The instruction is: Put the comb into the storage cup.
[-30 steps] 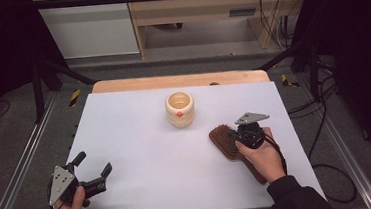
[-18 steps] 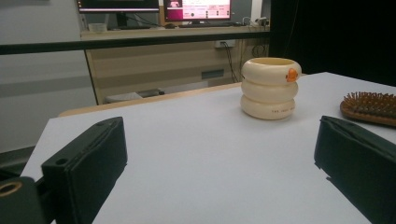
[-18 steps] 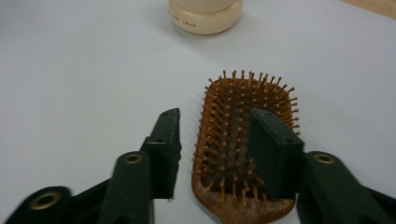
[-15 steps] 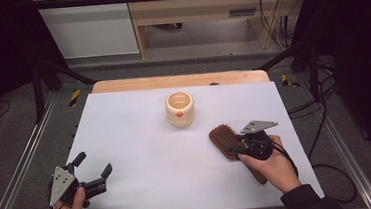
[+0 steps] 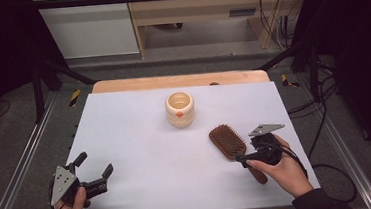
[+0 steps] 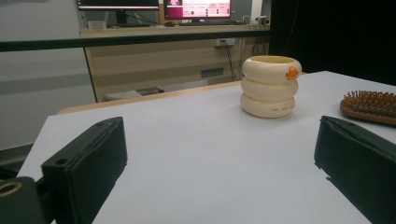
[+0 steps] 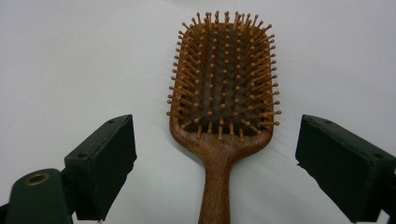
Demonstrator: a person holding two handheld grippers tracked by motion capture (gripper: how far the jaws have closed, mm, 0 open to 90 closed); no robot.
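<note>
- Now that your right gripper [image 7: 217,158] has just been opening, its fingers [image 7: 100,163] stand wide around the hairbrush [image 5: 228,141] handle, gripping nothing.
- Brush lies released on the tabletop [image 5: 136,138], near the cup [image 5: 180,109].
- Your left gripper [image 5: 94,174] waits wide open, empty; pulling away remains.

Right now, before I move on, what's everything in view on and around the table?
hairbrush: 1, brown wood, flat on the table's right side, bristles up, handle toward the person
cup: 1, cream, ribbed, orange spot on its side, upright at table centre, apart from the hairbrush
table: 1, white top, wooden strip along the far edge
left gripper: 1, black with grey plate, in the person's hand at the near left corner, jaws open, nothing between them
right gripper: 1, black with grey plate, in the person's hand over the hairbrush handle; jaws have just been opening and stand wide either side of the handle, clear of it
</note>
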